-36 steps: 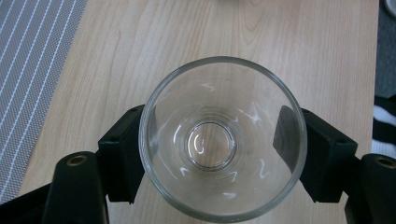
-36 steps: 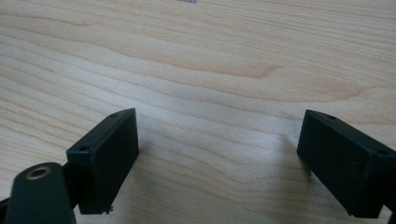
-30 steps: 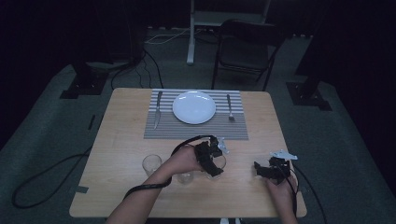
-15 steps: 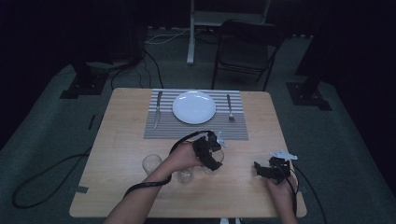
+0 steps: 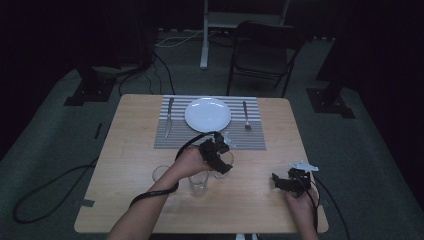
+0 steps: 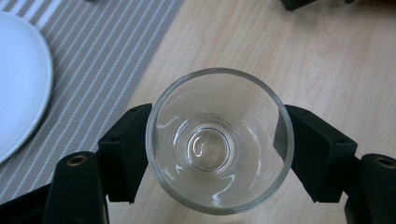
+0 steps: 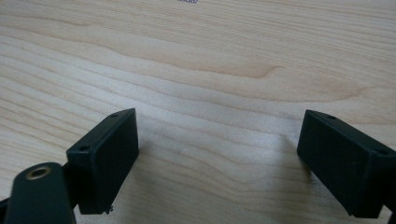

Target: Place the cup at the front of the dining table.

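Note:
A clear drinking glass sits upright between the two black pads of my left gripper, which is shut on its sides; I look straight down into it. From above, that gripper hangs with the glass just off the near edge of the striped placemat. My right gripper rests low at the table's right side. Its jaws stand wide open over bare wood, with nothing between them.
A white plate lies on the placemat, a knife to its left and a fork to its right. Two more empty glasses stand on the wooden table by the left forearm. A chair stands beyond the table.
My left gripper has lifted slightly and moved toward the placemat, carrying the glass. The right gripper has stayed where it was.

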A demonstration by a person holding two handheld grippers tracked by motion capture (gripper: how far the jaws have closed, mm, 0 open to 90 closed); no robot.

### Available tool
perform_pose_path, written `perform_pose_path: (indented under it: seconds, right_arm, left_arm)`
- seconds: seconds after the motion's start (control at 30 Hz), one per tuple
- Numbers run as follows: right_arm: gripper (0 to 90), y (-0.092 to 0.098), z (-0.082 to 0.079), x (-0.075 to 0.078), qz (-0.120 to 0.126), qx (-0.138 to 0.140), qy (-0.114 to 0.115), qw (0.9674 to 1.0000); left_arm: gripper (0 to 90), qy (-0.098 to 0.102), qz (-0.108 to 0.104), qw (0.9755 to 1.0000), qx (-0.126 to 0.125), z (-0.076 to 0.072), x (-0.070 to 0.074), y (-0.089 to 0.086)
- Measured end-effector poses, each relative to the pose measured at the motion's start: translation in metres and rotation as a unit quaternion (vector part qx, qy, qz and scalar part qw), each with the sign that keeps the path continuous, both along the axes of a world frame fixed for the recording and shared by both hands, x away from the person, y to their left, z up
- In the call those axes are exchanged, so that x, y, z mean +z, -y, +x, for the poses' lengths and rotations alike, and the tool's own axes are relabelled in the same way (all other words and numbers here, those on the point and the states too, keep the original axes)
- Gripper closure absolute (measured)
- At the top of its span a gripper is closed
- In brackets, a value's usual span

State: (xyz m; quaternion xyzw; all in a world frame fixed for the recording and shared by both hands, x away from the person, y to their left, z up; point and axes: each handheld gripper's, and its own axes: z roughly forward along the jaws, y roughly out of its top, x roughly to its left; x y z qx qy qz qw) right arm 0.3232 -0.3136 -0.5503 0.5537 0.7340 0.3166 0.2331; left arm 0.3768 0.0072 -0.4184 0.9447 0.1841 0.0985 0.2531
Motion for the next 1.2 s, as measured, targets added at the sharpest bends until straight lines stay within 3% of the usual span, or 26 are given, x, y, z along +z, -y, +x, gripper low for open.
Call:
perform_pose_path:
  seconds: [0.33, 0.47, 0.57, 0.73, 0.93, 1.07, 1.2]
  right_arm:
    - [12.3, 0.0, 0.0, 0.0, 0.0, 0.0, 0.0, 1.0]
    - [12.3, 0.0, 0.0, 0.0, 0.0, 0.0, 0.0, 1.0]
    - [12.3, 0.0, 0.0, 0.0, 0.001, -0.001, 0.0, 1.0]
    - [12.3, 0.0, 0.0, 0.0, 0.0, 0.0, 0.0, 1.0]
    - [12.3, 0.0, 0.0, 0.0, 0.0, 0.0, 0.0, 1.0]
    - [12.4, 0.0, 0.0, 0.0, 0.0, 0.0, -0.001, 1.0]
    - [12.4, 0.0, 0.0, 0.0, 0.0, 0.0, -0.001, 1.0]
  left_arm:
    - [28.5, 0.002, -0.001, 0.9996, 0.027, 0.011, 0.006, -0.023]
    - [28.5, 0.0, -0.002, 0.9991, 0.043, 0.016, 0.008, -0.038]
    - [28.5, 0.011, -0.006, 0.9976, 0.068, 0.019, 0.009, -0.05]
    - [28.5, 0.008, -0.006, 0.9969, 0.077, 0.022, 0.011, -0.062]
    - [28.5, 0.009, -0.006, 0.9946, 0.103, 0.032, 0.011, -0.078]
    - [28.5, 0.02, -0.011, 0.9909, 0.133, 0.039, 0.012, -0.086]
    - [28.5, 0.015, -0.018, 0.9881, 0.152, 0.047, 0.012, -0.095]
